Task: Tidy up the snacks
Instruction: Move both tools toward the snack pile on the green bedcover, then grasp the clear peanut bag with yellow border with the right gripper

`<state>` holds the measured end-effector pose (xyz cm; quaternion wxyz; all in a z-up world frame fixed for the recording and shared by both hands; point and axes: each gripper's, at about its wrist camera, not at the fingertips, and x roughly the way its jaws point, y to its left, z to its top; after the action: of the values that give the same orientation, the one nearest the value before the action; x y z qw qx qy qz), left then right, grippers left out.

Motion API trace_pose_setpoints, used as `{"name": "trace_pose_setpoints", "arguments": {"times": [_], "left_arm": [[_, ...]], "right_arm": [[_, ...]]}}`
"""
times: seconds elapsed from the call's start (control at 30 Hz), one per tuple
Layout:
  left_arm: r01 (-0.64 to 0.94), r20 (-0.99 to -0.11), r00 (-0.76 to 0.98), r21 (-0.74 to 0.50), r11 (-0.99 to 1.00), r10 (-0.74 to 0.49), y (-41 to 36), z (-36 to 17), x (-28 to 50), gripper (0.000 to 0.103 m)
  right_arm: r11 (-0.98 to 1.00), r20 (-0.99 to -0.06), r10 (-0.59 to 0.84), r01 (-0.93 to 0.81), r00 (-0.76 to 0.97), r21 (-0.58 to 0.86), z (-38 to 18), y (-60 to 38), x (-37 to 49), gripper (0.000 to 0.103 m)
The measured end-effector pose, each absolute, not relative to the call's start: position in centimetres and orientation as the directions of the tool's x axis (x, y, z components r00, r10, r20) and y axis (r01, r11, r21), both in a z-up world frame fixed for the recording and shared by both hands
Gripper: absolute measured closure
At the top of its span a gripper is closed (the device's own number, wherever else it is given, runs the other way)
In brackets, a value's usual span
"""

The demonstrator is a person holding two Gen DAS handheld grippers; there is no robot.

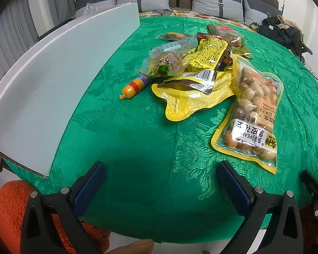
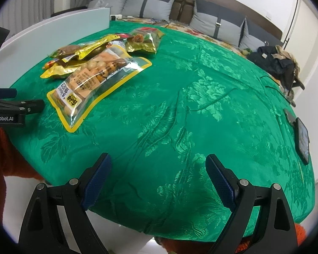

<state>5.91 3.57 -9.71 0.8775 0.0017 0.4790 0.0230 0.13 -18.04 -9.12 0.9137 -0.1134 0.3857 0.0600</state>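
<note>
A pile of snack packs lies on the green tablecloth [image 1: 137, 139]. A clear yellow-edged bag of coated peanuts [image 1: 252, 114] lies nearest, also in the right wrist view [image 2: 95, 84]. Behind it are a yellow pouch [image 1: 193, 99], a yellow printed pack [image 1: 203, 53], a clear pack [image 1: 165, 59] and an orange sausage stick [image 1: 133, 87]. A further gold-edged pack [image 2: 144, 39] lies at the back. My left gripper [image 1: 159, 177] is open and empty, short of the pile. My right gripper [image 2: 158, 171] is open and empty over bare cloth, to the right of the pile.
A white box wall [image 1: 59, 74] stands along the table's left side. A phone [image 2: 303, 140] lies at the table's right edge. A sofa with grey cushions [image 2: 218, 25] and dark clothing [image 2: 279, 63] are beyond the table. Orange fabric [image 1: 8, 207] is at the near left.
</note>
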Motion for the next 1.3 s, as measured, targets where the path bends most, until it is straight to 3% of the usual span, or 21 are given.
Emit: {"name": "trace_pose_setpoints", "arguments": {"times": [0.43, 0.77, 1.07, 1.3], "left_arm": [[-0.036, -0.848, 0.53, 0.0, 0.999, 0.019, 3.9, -9.9, 6.0, 0.0], [-0.005, -0.847, 0.532, -0.005, 1.0, -0.002, 4.5, -10.0, 5.8, 0.0], [0.011, -0.846, 0.533, -0.006, 1.0, -0.011, 4.8, -10.0, 5.5, 0.0], [0.006, -0.845, 0.535, -0.006, 1.0, -0.008, 4.8, -9.8, 5.5, 0.0]], "right_arm": [[0.971, -0.727, 0.036, -0.196, 0.685, -0.137, -8.9, -18.1, 0.4, 0.011], [0.938, -0.772, 0.333, -0.105, 0.542, 0.331, -4.7, -15.6, 7.1, 0.011], [0.974, -0.873, 0.224, -0.063, 0.434, 0.219, -6.7, -10.1, 10.9, 0.011], [0.974, -0.875, 0.214, -0.031, 0.434, 0.223, -7.6, -11.1, 11.0, 0.011]]}}
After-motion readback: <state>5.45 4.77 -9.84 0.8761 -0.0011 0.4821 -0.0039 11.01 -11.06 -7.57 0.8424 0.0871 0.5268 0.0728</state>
